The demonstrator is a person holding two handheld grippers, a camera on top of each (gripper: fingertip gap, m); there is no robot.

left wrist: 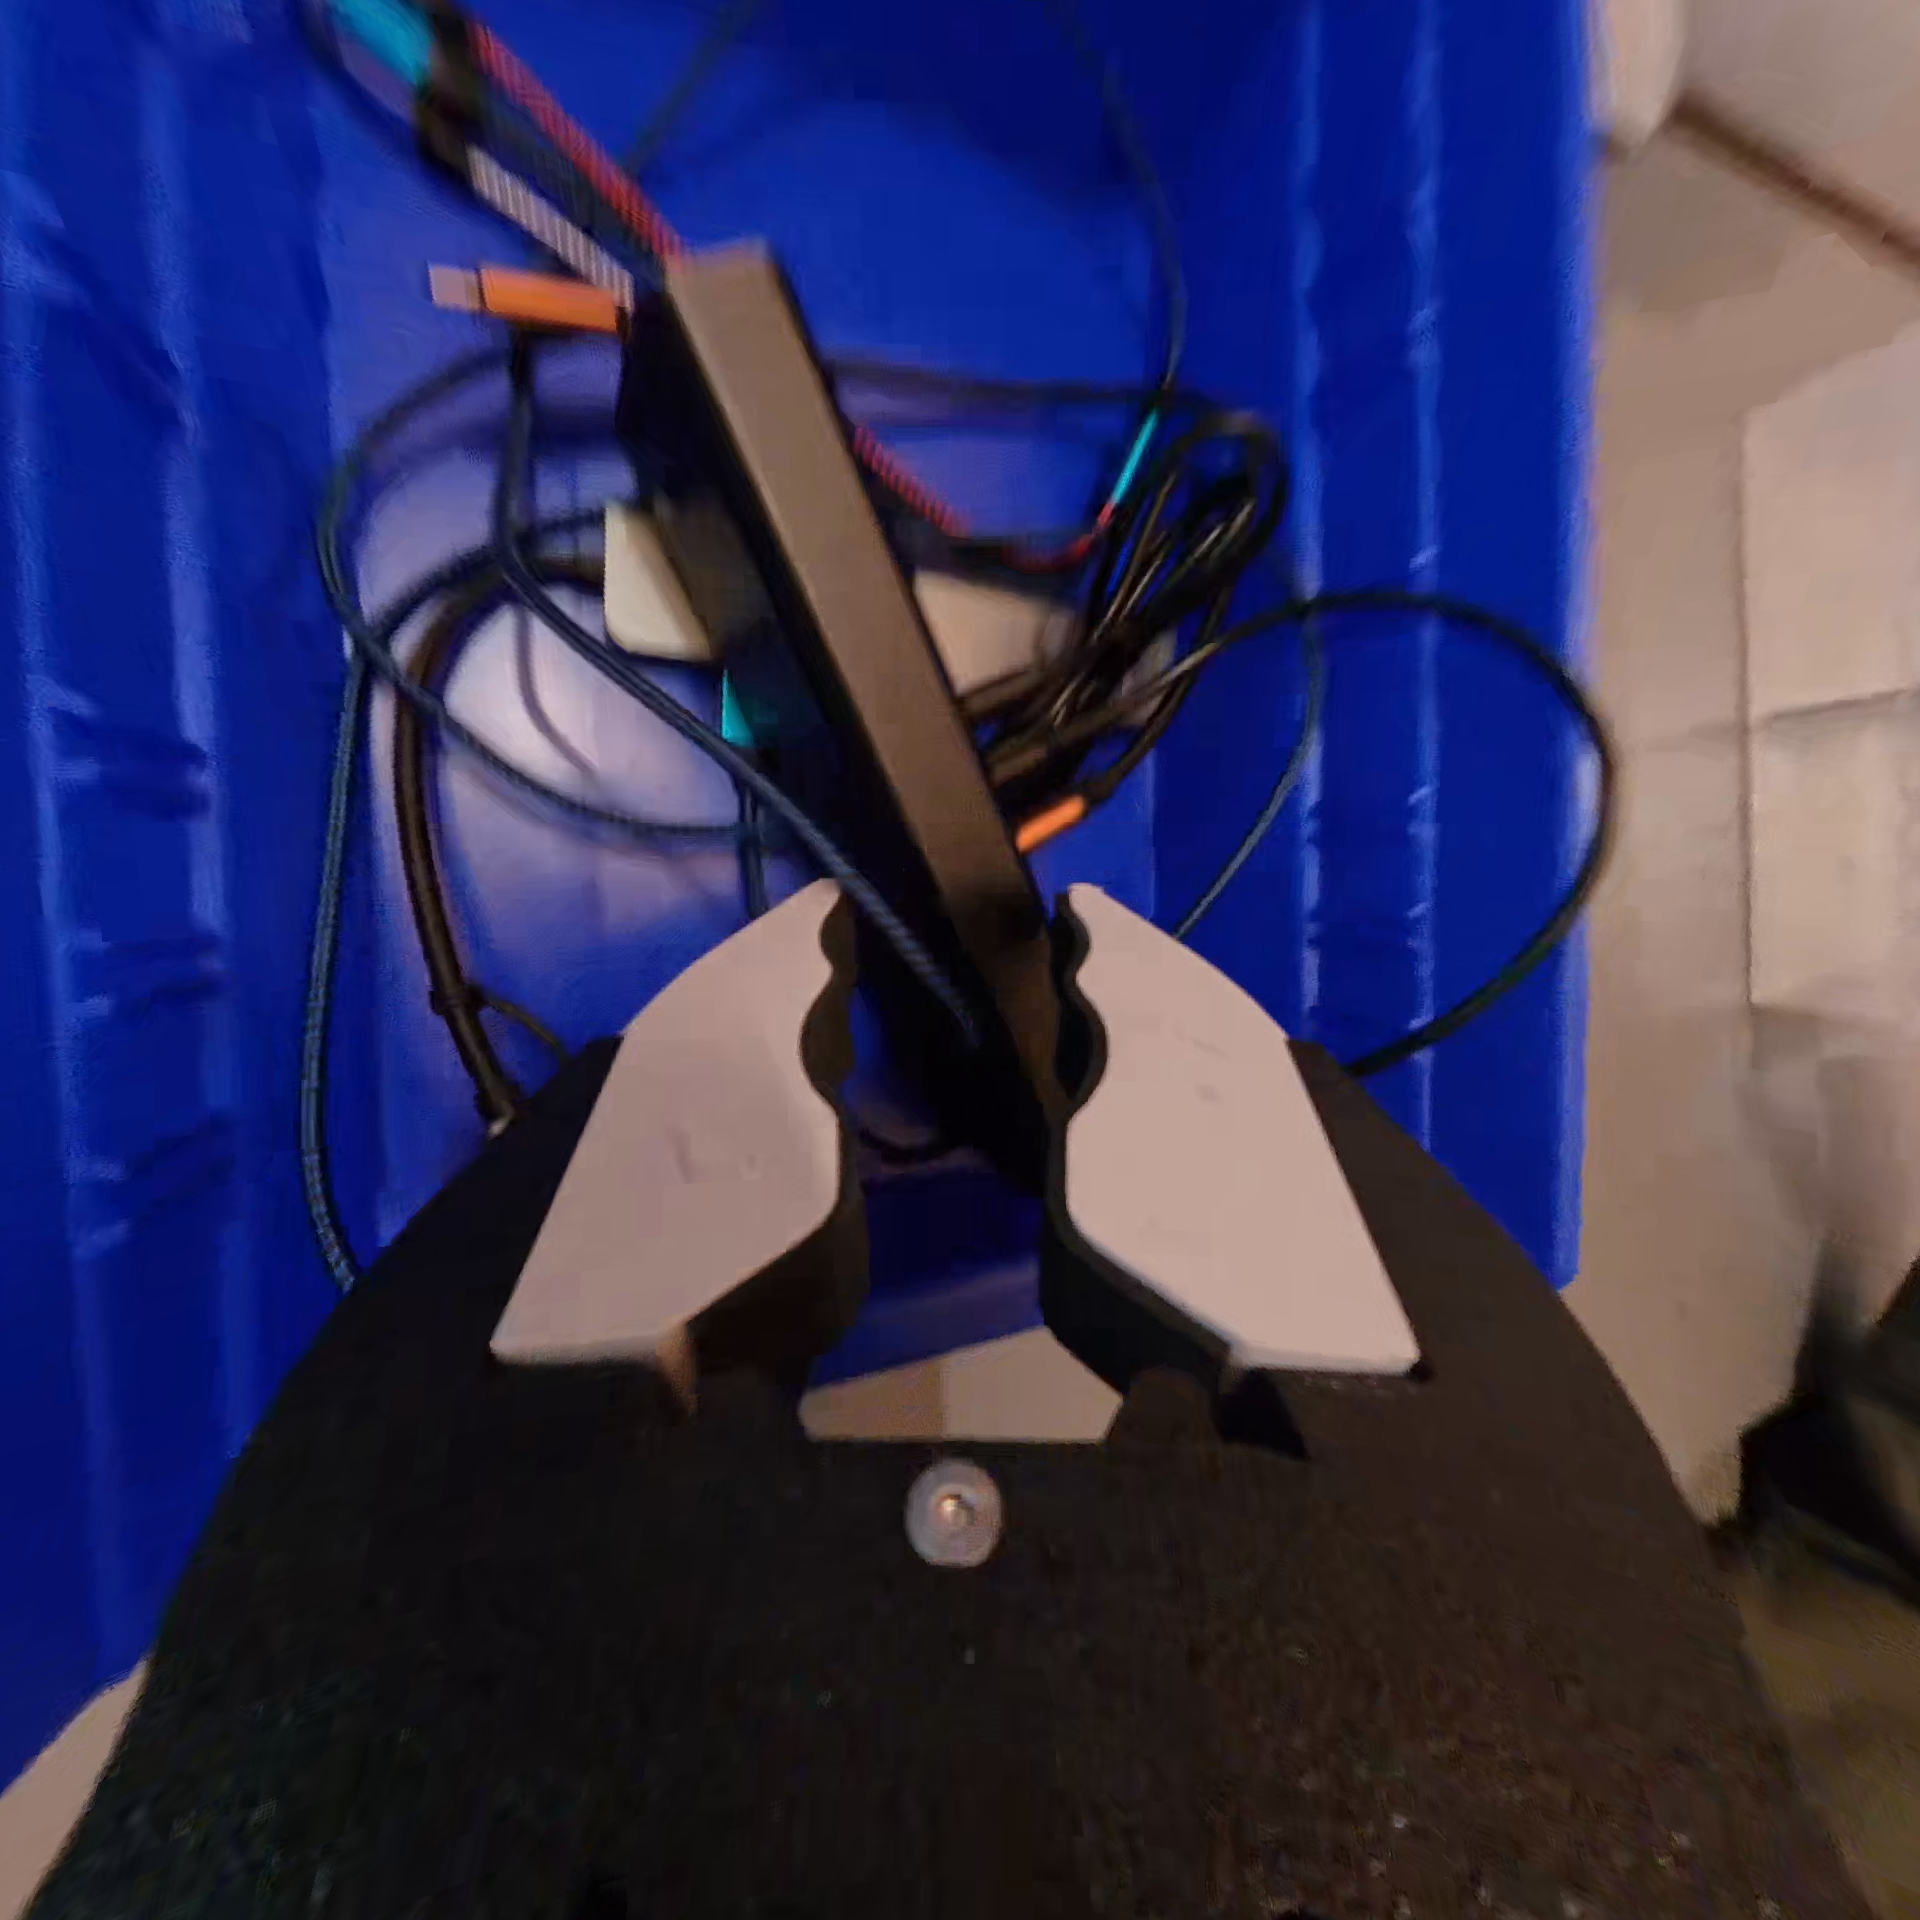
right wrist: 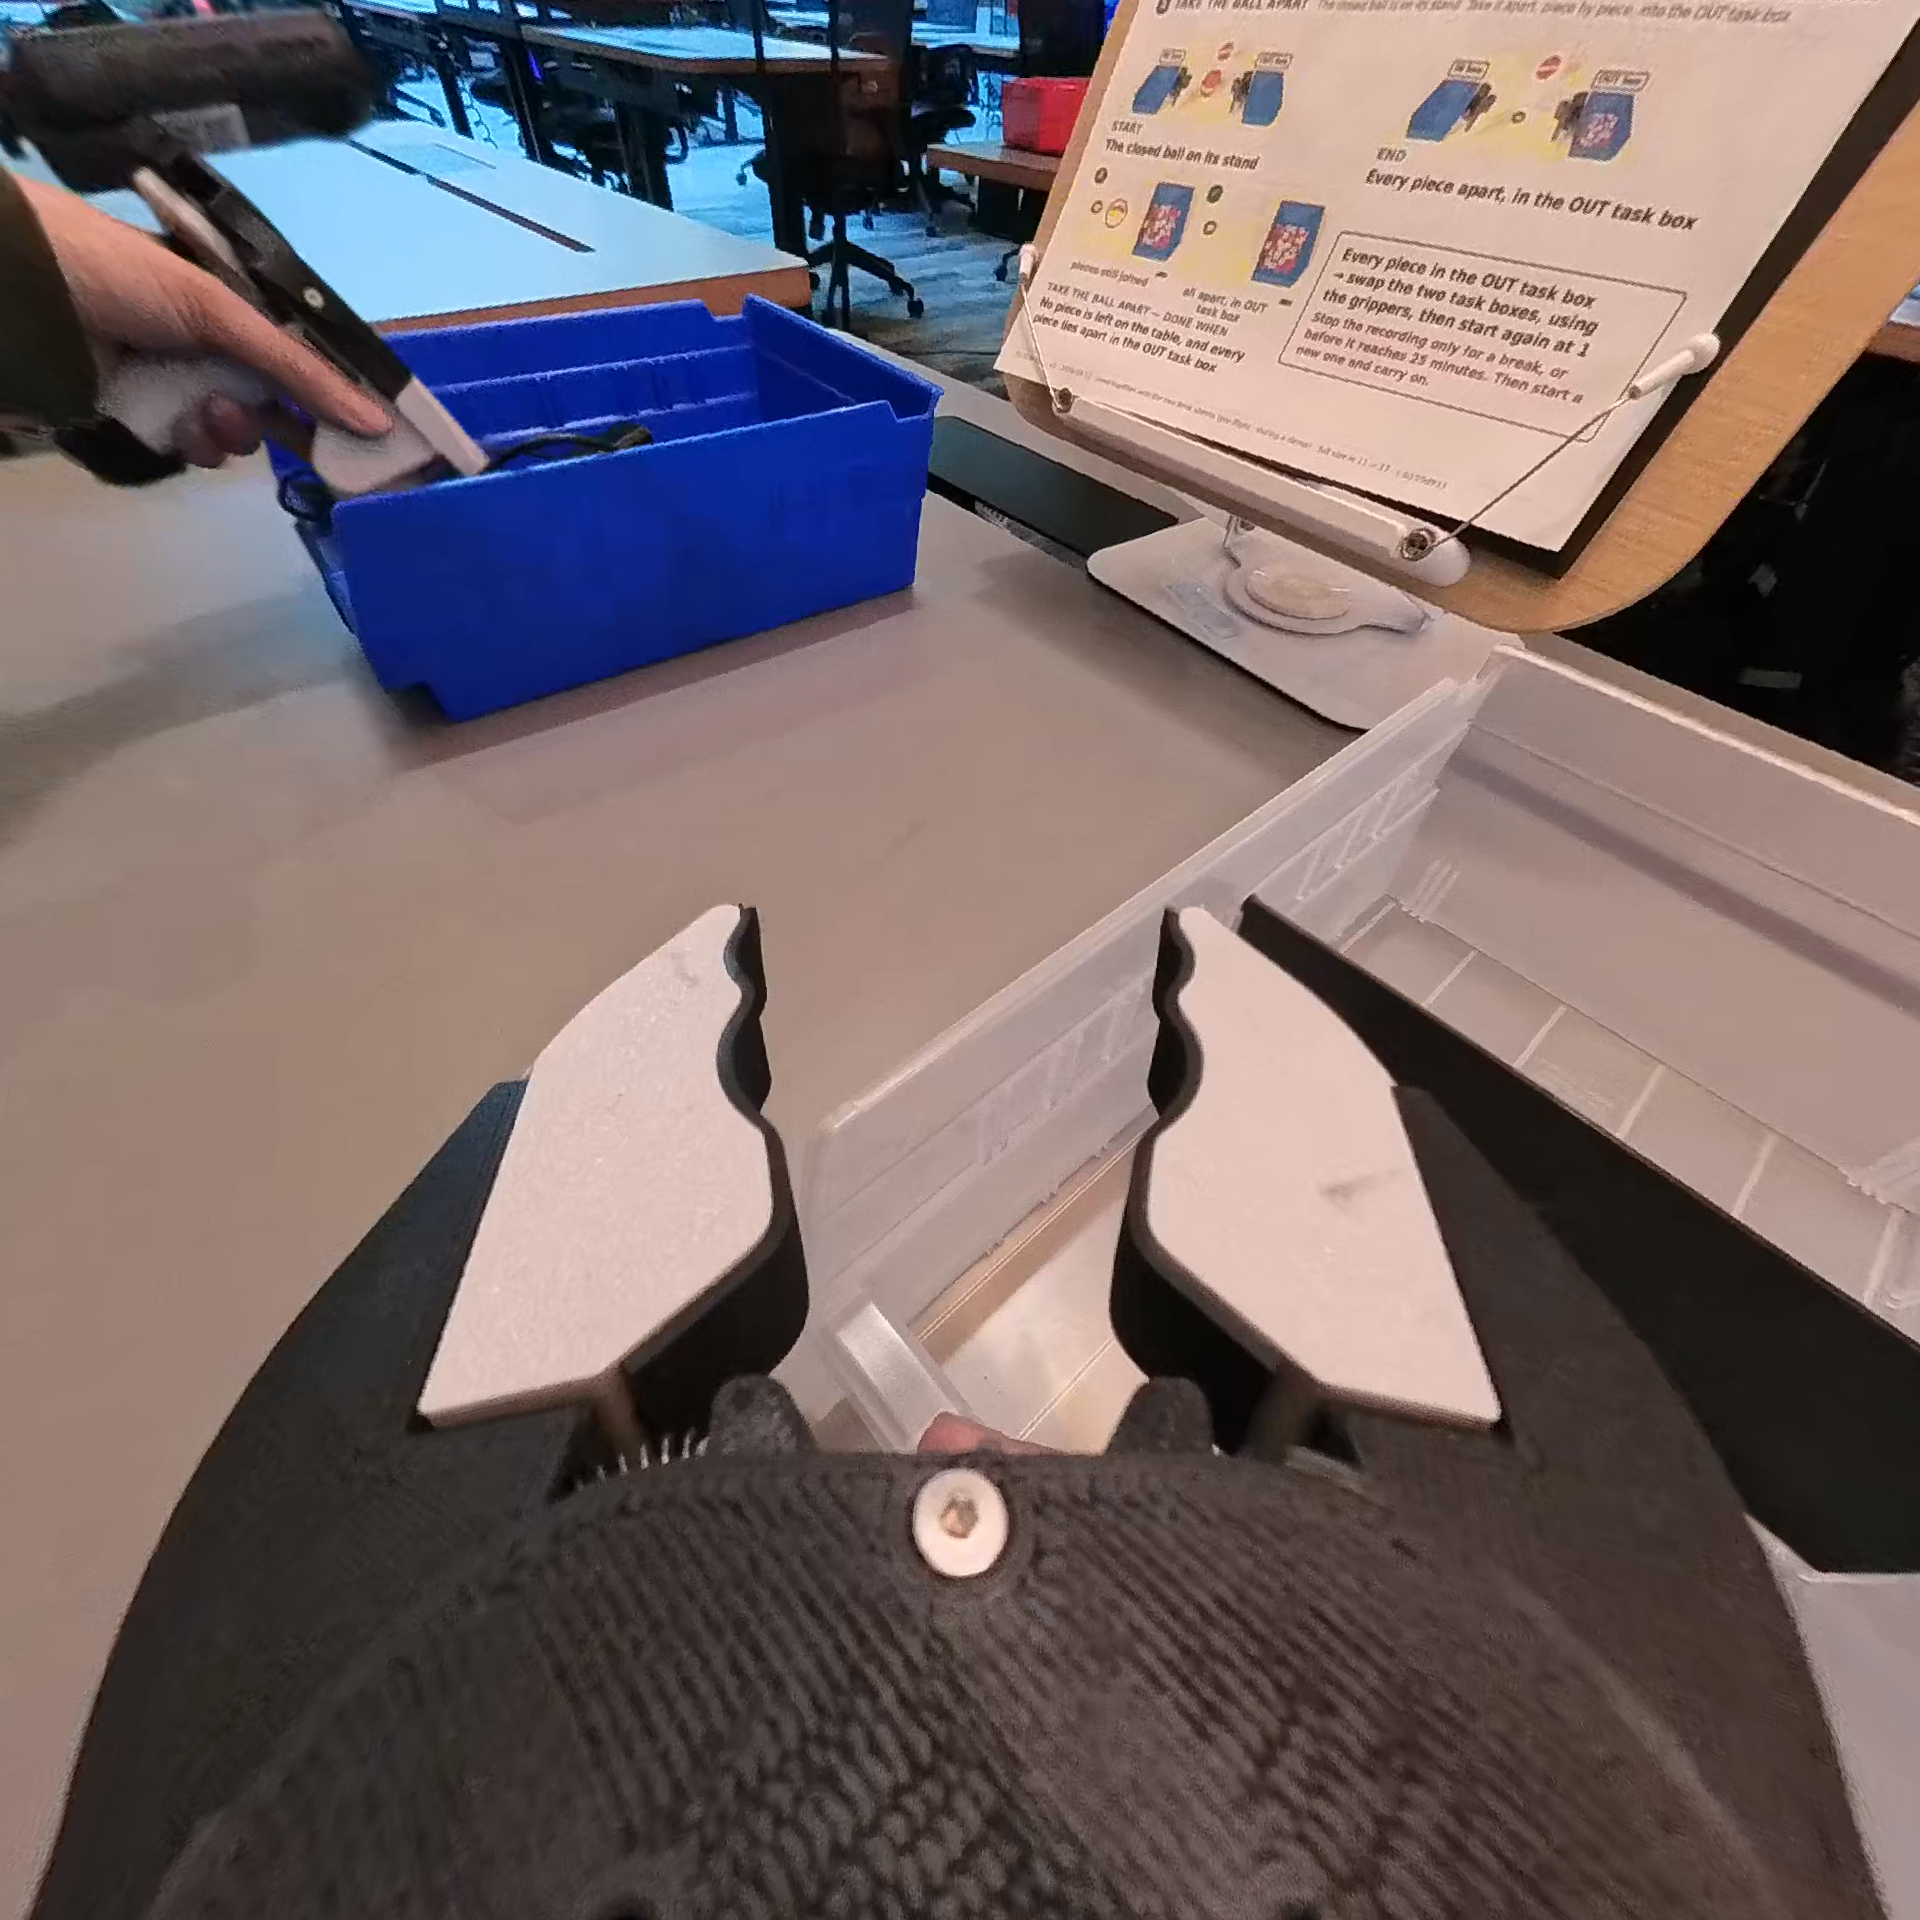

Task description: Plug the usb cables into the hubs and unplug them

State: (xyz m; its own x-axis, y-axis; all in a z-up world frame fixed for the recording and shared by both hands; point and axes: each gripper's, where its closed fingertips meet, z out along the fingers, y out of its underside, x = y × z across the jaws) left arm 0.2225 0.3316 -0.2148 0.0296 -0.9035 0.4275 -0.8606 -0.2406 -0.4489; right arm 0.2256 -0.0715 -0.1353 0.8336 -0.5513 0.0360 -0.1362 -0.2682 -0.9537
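- The left gripper point(left wrist: 956, 997) is closed on the near end of a long black hub point(left wrist: 831, 582), inside the blue bin point(left wrist: 1455, 623) at the far left of the surface point(right wrist: 623, 883).
- The hub stands tilted, its far end leaning up and left over a tangle of usb cables point(left wrist: 1143, 582) on the bin floor.
- A braided blue cable point(left wrist: 727, 769) passes between the fingers beside the hub; whether it is pinched too cannot be told.
- Judgement: the hub looks rigid and light, with smooth sides liable to slip or pivot; a hold nearer mid-body would steady it.
- Judgement: the cables are limp and springy; the stiff plug housings, such as the orange plug point(left wrist: 540, 296), are the place to grip.
- The right gripper point(right wrist: 961, 935) is open and empty, over the near edge of a clear bin point(right wrist: 1558, 831).
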